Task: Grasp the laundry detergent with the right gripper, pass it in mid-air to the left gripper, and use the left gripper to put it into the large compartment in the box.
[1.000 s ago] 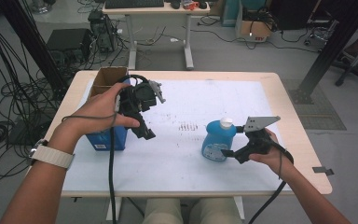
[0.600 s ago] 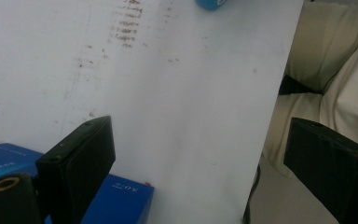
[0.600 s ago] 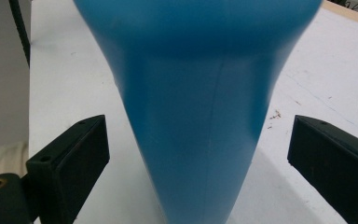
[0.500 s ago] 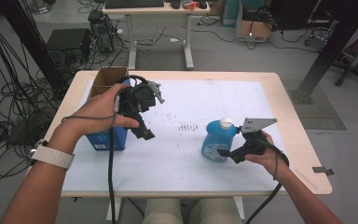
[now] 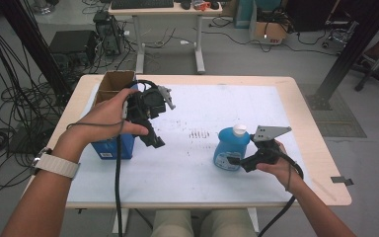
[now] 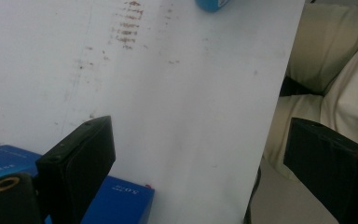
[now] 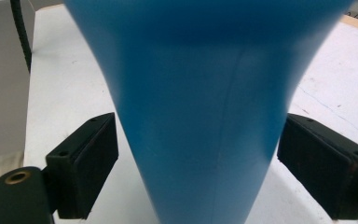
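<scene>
A blue bottle (image 5: 231, 149) with a white cap (image 5: 239, 130) stands right of the table's middle. My right gripper (image 5: 238, 160) is open and low around its base from the right. In the right gripper view the bottle (image 7: 200, 107) stands between the two black pads (image 7: 85, 168), with a narrow gap on each side. My left gripper (image 5: 156, 140) is held above the table's left part, open, jaws pointing down and to the right. In the left gripper view (image 6: 205, 158) its jaws frame bare white table and the near edge.
A blue box (image 5: 112, 148) lies under my left hand, also seen as the blue box (image 6: 116, 200) at the lower left. An open cardboard box (image 5: 114, 83) stands behind it. Brown smudges (image 5: 199, 133) mark the white tabletop (image 5: 187, 168). My lap (image 6: 335, 60) shows past the table edge.
My right gripper has shifted slightly toward me and lower beside the bottle. The bottle and the left gripper have stayed in place.
</scene>
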`<state>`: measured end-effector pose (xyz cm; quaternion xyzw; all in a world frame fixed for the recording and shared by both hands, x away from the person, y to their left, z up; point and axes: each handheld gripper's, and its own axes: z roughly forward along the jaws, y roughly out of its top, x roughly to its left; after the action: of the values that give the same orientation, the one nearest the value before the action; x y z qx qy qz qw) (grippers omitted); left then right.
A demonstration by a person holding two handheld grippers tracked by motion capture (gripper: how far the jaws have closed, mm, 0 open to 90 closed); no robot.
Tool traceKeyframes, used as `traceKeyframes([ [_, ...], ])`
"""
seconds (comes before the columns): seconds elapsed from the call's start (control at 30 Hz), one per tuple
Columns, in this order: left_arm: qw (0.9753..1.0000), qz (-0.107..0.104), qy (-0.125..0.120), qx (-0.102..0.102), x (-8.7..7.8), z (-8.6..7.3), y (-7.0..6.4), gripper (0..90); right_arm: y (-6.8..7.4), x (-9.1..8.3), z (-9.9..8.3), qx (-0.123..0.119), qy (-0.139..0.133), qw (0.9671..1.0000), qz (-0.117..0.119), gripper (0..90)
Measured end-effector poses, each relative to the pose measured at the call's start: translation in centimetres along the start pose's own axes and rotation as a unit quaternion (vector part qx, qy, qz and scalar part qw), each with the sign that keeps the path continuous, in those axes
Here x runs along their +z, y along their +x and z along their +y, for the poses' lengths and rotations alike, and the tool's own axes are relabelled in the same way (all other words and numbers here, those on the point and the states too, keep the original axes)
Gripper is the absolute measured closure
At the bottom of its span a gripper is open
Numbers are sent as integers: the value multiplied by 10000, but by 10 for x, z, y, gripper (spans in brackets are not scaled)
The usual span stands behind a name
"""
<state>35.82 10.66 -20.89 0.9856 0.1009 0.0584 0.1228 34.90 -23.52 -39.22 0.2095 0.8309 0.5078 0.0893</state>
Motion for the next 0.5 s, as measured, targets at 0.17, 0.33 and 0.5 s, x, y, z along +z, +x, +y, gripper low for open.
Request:
traceKeyframes([
  [0.17, 10000, -14, 12, -25, 1, 0, 0, 91, 0, 3, -3, 34, -48, 10000, 49, 177],
  [0.33, 10000, -19, 13, -22, 1, 0, 1, 92, 0, 4, -3, 19, -131, 9999, 40, 217],
  [0.5, 10000, -23, 17, -31, 1, 0, 0, 92, 0, 5, -3, -40, -157, 9998, 61, 264],
])
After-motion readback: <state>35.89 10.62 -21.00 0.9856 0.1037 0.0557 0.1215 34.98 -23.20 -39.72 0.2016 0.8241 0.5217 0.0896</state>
